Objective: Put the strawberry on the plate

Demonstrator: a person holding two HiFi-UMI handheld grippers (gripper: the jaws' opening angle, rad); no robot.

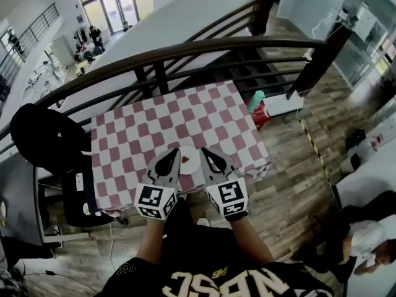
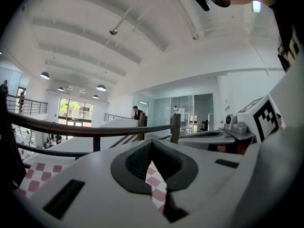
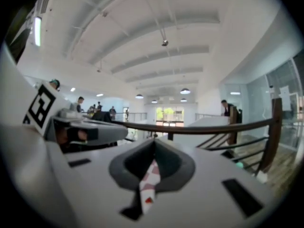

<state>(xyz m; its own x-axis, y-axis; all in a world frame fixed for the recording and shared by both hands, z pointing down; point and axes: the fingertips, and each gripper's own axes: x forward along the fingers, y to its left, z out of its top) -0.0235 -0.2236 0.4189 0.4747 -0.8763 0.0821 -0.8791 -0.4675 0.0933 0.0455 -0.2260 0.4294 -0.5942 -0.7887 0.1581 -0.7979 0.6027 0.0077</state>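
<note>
Closed and empty, the left hand-held gripper (image 1: 173,154) and right hand-held gripper (image 1: 206,152) are flanking the plate (image 1: 193,163) holding the strawberry (image 1: 185,158); a railing (image 1: 185,51) is running at 12 o'clock.

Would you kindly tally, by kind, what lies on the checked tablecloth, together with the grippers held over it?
plate: 1
strawberry: 1
grippers: 2 (left gripper, right gripper)
Total: 4
</note>
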